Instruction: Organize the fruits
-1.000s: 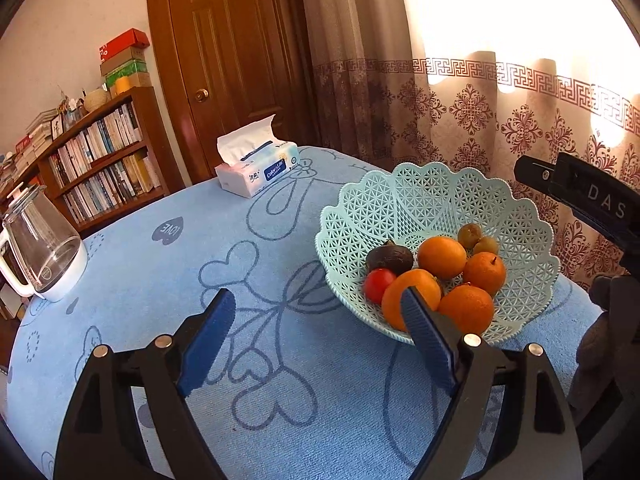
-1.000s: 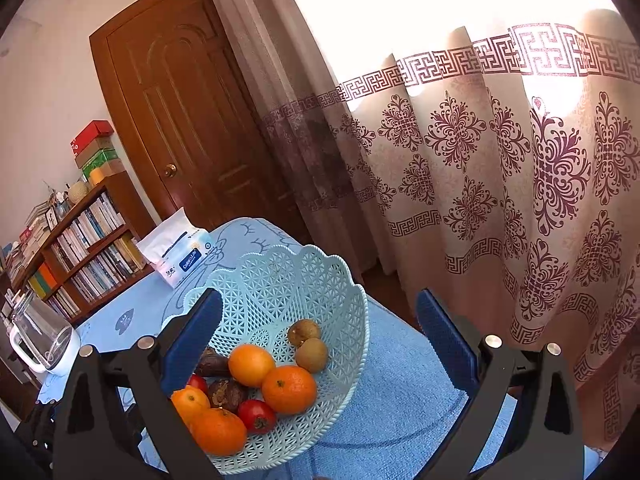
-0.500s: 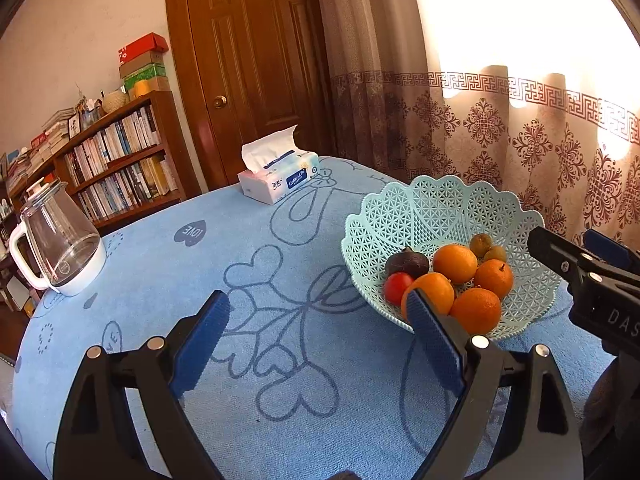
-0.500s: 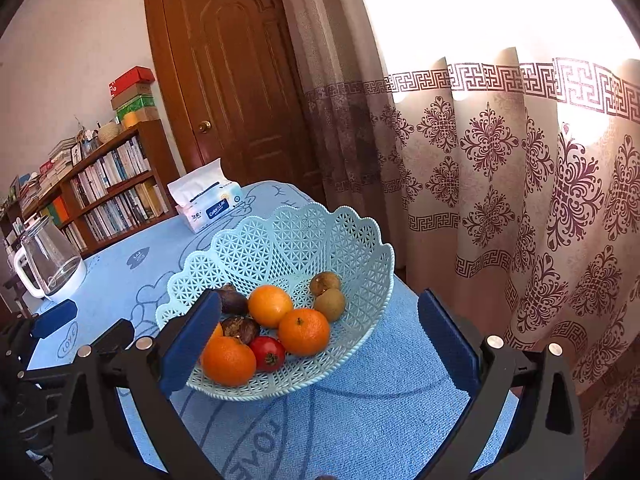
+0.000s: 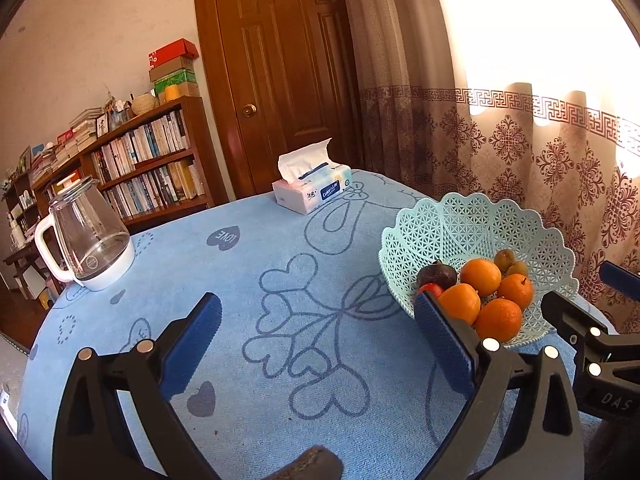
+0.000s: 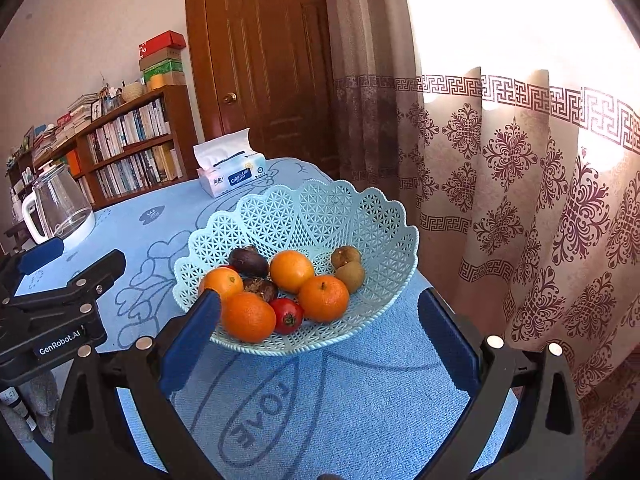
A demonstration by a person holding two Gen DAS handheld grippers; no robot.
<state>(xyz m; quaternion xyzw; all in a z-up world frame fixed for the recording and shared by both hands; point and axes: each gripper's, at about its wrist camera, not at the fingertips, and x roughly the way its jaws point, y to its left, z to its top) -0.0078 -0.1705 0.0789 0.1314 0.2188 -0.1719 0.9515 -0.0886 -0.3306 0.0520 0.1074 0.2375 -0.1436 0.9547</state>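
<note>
Pale mint plastic lattice basket (image 6: pixel 360 216), scalloped rim, holds smooth oranges (image 6: pixel 323 297), dark wrinkled fruit, a glossy red tomato. It sits on the blue terry-cloth counter (image 6: pixel 360 392). Right hand-held gripper (image 6: pixel 318 332) gapes empty just before it; left hand-held gripper (image 5: pixel 316 340), jaws opening, empty, beside it.

You were working in a lived-in home: a wooden door (image 5: pixel 280 72), a crammed bookshelf (image 5: pixel 140 160), patterned curtains (image 6: pixel 520 200), a tissue box (image 5: pixel 312 192) and a glass kettle (image 5: pixel 86 236) on a heart-printed tablecloth (image 5: pixel 248 280).
</note>
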